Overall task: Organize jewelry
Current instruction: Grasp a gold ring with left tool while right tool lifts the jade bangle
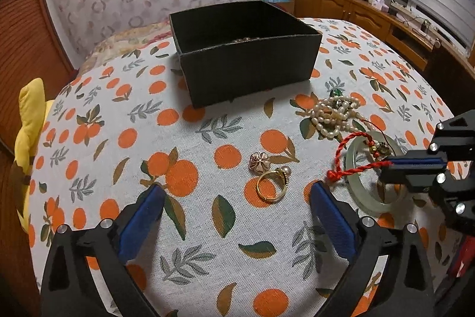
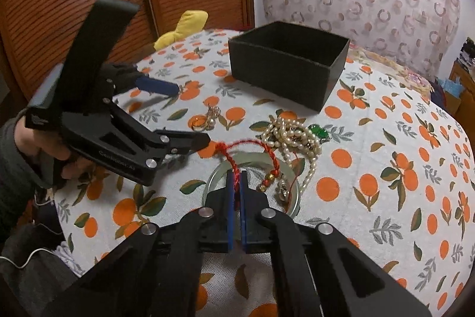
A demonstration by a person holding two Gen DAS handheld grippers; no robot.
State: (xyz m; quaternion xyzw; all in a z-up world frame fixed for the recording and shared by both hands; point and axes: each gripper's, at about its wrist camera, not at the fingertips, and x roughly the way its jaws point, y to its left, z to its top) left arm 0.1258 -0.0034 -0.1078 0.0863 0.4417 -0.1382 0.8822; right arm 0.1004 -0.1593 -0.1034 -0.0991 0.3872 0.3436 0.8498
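Orange-printed tablecloth is seen with the black box behind; the red cord on the jade bangle is pinched by the right gripper, the left gripper is spread open over the gold ring, so lifting into the box is judged next.

One box, two rings, one bangle.

- The left gripper is hovering low with its blue-padded jaws spread wide, gripped by the left hand.
- The right gripper is reaching forward, its pads pressed together on a red cord.
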